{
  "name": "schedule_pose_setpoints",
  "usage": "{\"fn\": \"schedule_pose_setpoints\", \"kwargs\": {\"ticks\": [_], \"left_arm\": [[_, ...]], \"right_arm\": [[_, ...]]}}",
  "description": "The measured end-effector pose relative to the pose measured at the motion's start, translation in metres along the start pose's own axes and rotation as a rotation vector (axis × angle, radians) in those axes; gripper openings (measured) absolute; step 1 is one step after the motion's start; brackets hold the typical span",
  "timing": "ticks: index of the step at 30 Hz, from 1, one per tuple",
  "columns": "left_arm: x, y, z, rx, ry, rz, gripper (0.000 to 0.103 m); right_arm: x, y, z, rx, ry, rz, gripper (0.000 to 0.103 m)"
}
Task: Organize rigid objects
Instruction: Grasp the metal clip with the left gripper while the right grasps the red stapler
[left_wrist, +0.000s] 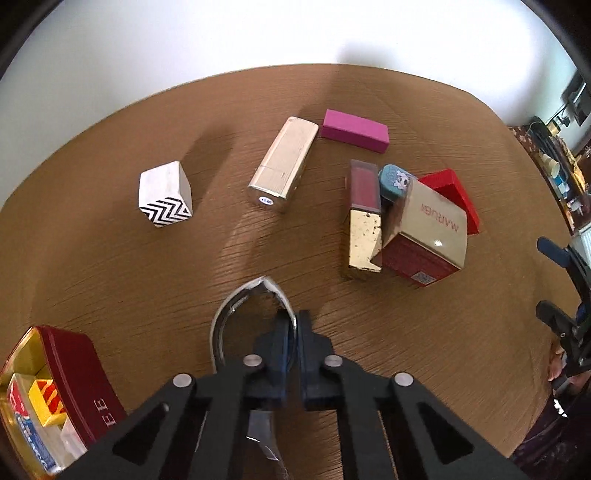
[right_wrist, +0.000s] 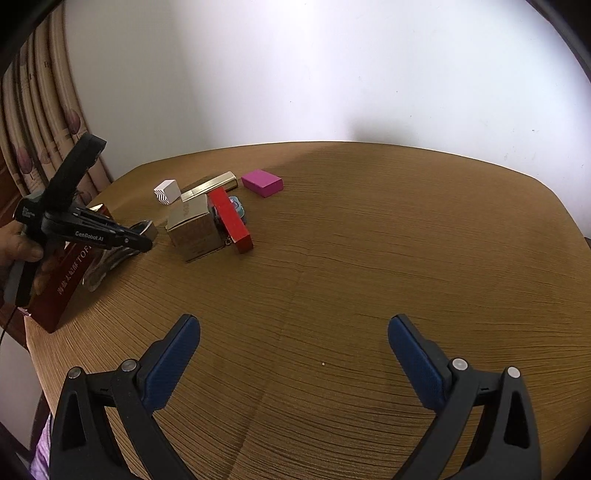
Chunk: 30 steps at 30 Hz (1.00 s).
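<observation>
A: Boxes and blocks lie scattered on the far half of the brown table (right_wrist: 369, 258). Biggest is the dark red tin (left_wrist: 79, 365) at the near left, open, with small packets already inside. Its side reads "E E" from the left wrist; the right wrist shows "TOF" after some Chinese characters.

B: And the loose things?

A: Next in size, the gold-topped carton (left_wrist: 428, 236), printed "MARUBI", tilted against a flat red box (left_wrist: 456, 195) on the right. Then a pale gold case (left_wrist: 282, 166) with a small round sticker on its end, a pink block (left_wrist: 354, 130) at the far side, a gold-and-maroon lipstick case (left_wrist: 364, 218) touching the carton, a white cube (left_wrist: 165, 194) with black zigzags at the left, and a little blue eraser (left_wrist: 395, 181) wedged behind the carton.

B: How would they handle?

A: Likely all stiff and light. I'd take each across its narrow flat sides; the glossy metallic cases may slip.

B: The tongs?

A: The left tongs (left_wrist: 294, 345) are clamped on a thin, shiny clear-and-silver piece (left_wrist: 251, 299), near the tin; I can't tell what it is. The arm reads "GenRobot.AI". The right tongs (right_wrist: 293, 356) are spread wide, holding nothing, over bare table at the near side.
</observation>
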<state>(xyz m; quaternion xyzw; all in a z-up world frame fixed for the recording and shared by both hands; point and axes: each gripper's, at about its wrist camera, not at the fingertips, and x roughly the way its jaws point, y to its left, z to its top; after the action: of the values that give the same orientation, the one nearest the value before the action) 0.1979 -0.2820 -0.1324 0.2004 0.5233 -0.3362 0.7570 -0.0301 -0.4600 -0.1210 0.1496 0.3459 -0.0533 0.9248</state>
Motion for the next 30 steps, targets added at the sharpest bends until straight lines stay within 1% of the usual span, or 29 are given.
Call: {"fn": "schedule_pose_setpoints", "kwargs": {"ticks": [2,6,8,12,13,14,15,16,17,18,19,21,24,28,30], "left_arm": [[-0.007,-0.008,-0.009,-0.017,-0.023,0.023,0.003],[-0.016,-0.016,-0.024,-0.109,-0.067,0.014,0.003],[-0.025,-0.02,-0.033,-0.158,-0.085,-0.014,0.003],[-0.046,-0.034,-0.049,-0.212,-0.115,-0.061,0.003],[-0.052,-0.039,-0.054,-0.226,-0.124,-0.073,0.003],[-0.056,-0.042,-0.059,-0.238,-0.13,-0.093,0.003],[-0.061,-0.04,-0.062,-0.247,-0.133,-0.113,0.003],[-0.066,-0.049,-0.062,-0.257,-0.142,-0.13,0.003],[-0.071,-0.052,-0.066,-0.26,-0.148,-0.135,0.003],[-0.076,-0.057,-0.068,-0.26,-0.155,-0.142,0.003],[-0.077,-0.059,-0.067,-0.259,-0.161,-0.148,0.003],[-0.085,-0.062,-0.072,-0.256,-0.166,-0.158,0.003],[-0.098,-0.065,-0.08,-0.268,-0.172,-0.171,0.003],[-0.112,-0.064,-0.087,-0.285,-0.184,-0.177,0.003],[-0.121,-0.063,-0.091,-0.295,-0.193,-0.178,0.003]], "right_arm": [[0.0,0.0,0.001,0.002,0.004,0.002,0.102],[-0.003,-0.002,0.001,0.015,-0.012,0.011,0.102],[-0.005,-0.006,0.003,0.028,-0.014,0.033,0.102],[-0.007,-0.008,0.011,0.024,-0.02,0.108,0.101],[-0.005,-0.005,0.016,0.001,-0.02,0.111,0.099],[-0.004,-0.002,0.02,-0.016,-0.023,0.113,0.095],[-0.001,0.002,0.026,-0.043,-0.024,0.121,0.093],[0.004,0.007,0.03,-0.069,-0.018,0.128,0.088],[0.009,0.012,0.035,-0.103,-0.007,0.129,0.082],[0.016,0.018,0.04,-0.138,0.004,0.126,0.079],[0.021,0.022,0.043,-0.167,0.01,0.127,0.073],[0.031,0.03,0.05,-0.206,0.031,0.148,0.072],[0.042,0.036,0.058,-0.242,0.041,0.156,0.072],[0.056,0.039,0.064,-0.273,0.061,0.146,0.072],[0.063,0.04,0.067,-0.289,0.07,0.143,0.07]]}}
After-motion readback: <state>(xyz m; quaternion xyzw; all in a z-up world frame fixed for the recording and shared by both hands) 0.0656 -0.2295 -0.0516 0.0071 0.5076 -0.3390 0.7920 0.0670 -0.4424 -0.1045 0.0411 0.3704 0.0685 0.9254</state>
